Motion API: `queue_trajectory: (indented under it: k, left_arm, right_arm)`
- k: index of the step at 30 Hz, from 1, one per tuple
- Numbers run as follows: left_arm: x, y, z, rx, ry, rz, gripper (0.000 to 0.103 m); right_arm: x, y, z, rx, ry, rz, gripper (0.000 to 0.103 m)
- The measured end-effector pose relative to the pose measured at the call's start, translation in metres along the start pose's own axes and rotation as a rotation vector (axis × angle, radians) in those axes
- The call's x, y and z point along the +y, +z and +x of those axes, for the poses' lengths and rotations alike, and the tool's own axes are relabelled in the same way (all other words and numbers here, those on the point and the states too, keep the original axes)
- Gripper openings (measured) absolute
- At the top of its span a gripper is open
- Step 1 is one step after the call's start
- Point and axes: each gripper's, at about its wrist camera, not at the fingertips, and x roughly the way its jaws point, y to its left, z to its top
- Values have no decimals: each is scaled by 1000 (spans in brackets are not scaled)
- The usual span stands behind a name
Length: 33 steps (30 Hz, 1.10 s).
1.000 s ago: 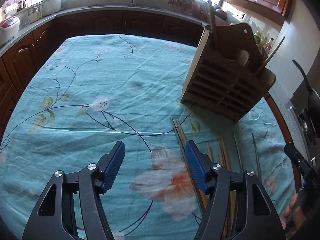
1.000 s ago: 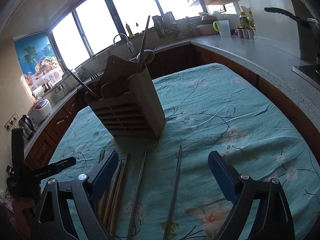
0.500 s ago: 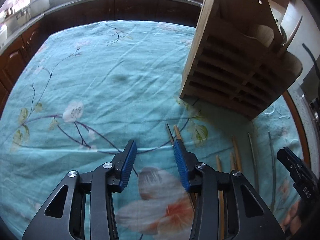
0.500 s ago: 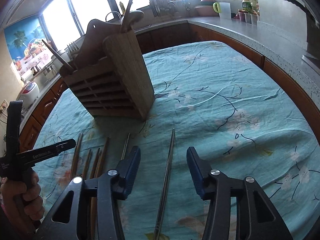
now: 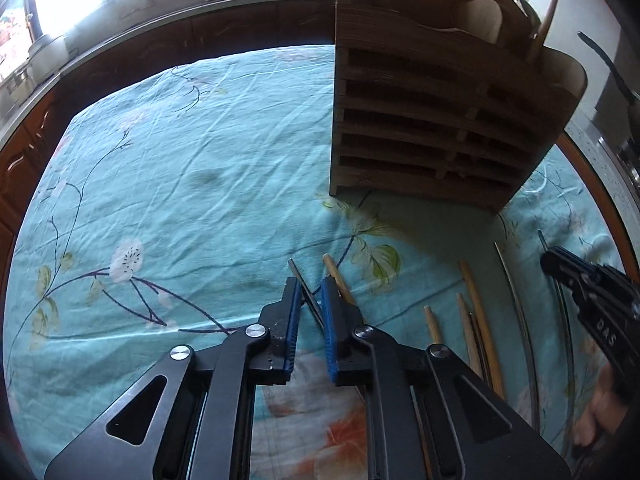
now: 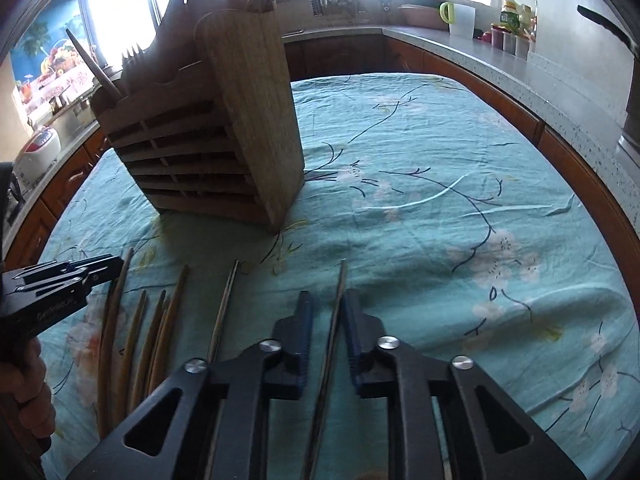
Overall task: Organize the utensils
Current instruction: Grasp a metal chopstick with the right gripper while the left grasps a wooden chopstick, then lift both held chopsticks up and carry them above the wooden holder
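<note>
A slatted wooden utensil holder [image 5: 436, 120] [image 6: 208, 136] stands on the teal floral tablecloth [image 5: 180, 184], with a few utensils upright in it. Several wooden and metal chopsticks lie in front of it. My left gripper [image 5: 310, 290] has its jaws narrowed around a dark metal chopstick [image 5: 300, 276], with a small gap still showing; a wooden chopstick [image 5: 334, 270] lies just right of it. My right gripper [image 6: 326, 304] has its jaws narrowed around another metal chopstick [image 6: 340, 280], a gap showing on its left side. More wooden chopsticks [image 6: 140, 328] [image 5: 476, 312] and a metal one [image 6: 226, 300] lie between the grippers.
Dark wood cabinets and a grey countertop [image 6: 500, 64] ring the table. A rice cooker [image 6: 38, 148], a cup [image 6: 460, 18] and jars stand on the counter. A pan handle [image 6: 608, 26] juts in at the right. The tablecloth is wrinkled.
Both grippers have moved forward and down toward the table and narrowed their jaws, each around a metal chopstick. The holder looms closer in both views.
</note>
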Motion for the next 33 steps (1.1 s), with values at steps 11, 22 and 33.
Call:
queue_trajectory:
  k: [11, 22, 33]
  left_arm:
    - [22, -16, -24, -15, -82, -63, 3]
    - [34, -18, -117, -184, -188, -104, 3]
    - [39, -19, -197, -355, -240, -100, 3]
  right_arm:
    - [-8, -3, -11, -6, 94, 72, 4]
    - [4, 9, -84, -159, 181, 67, 4]
    - [17, 26, -161, -329, 225, 28, 4]
